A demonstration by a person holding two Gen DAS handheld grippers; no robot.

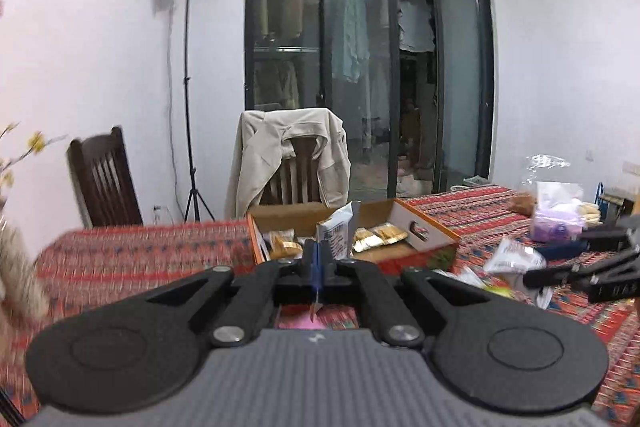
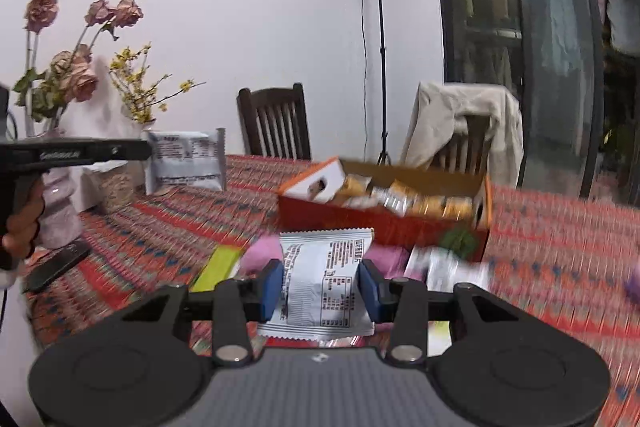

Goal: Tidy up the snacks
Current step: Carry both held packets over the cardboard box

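Observation:
My left gripper [image 1: 318,259] is shut on a white snack packet [image 1: 336,233], held edge-on above the table in front of the cardboard box [image 1: 424,231]. From the right wrist view the same gripper [image 2: 148,149] holds that packet [image 2: 186,161] at the left. My right gripper [image 2: 322,287] is shut on a second white snack packet [image 2: 326,283], its blue pads pressing both sides. The orange-and-white box [image 2: 380,227] lies ahead and holds several gold-wrapped snacks [image 2: 416,201]. My right gripper also shows at the right edge of the left wrist view [image 1: 532,277].
A patterned red tablecloth [image 1: 132,251] covers the table. Loose snack packets [image 2: 224,263] lie before the box. A plastic bag with goods [image 1: 556,211] sits at the right. A vase of dried flowers [image 2: 60,75] and a phone [image 2: 56,265] stand left. Two chairs [image 1: 296,163] stand behind.

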